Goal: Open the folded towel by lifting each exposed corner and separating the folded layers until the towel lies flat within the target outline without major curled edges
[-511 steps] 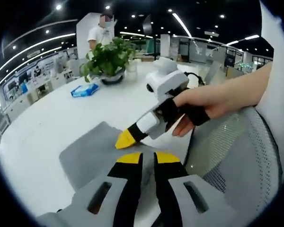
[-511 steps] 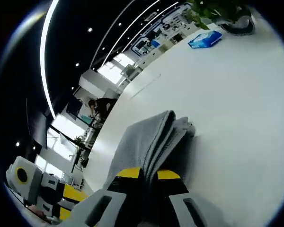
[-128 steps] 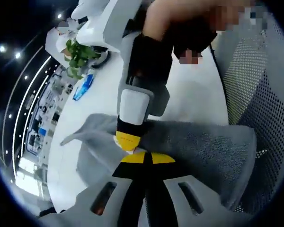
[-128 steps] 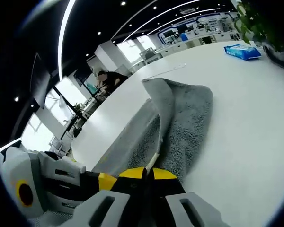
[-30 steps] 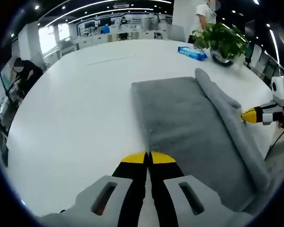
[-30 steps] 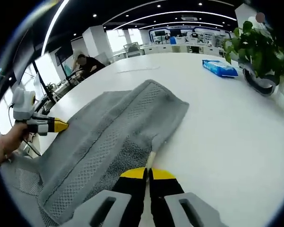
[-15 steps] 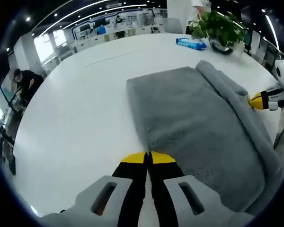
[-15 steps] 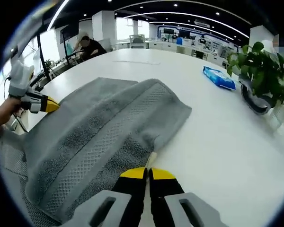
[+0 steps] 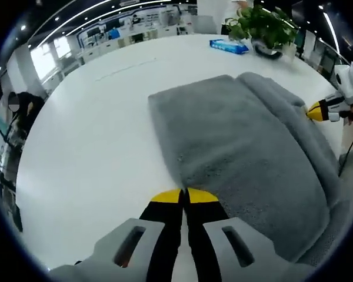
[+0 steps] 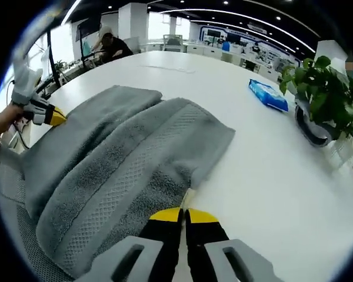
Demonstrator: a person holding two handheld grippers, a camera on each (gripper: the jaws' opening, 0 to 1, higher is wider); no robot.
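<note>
A white table (image 9: 82, 117) carries a grey towel (image 9: 241, 147), a blue packet (image 10: 269, 95) and a potted plant (image 10: 322, 100).

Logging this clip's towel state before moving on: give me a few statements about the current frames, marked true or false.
1. The towel lies fully flat in one layer. False: a folded layer still lies over its far side.
2. The right gripper is shut on the towel edge. True.
3. A blue pack lies on the table near the plant. True.
4. The left gripper has its jaws wide open. False: its jaws are together at the towel's near edge.
5. The plant stands on the towel. False: it stands on the table, apart from it.
</note>
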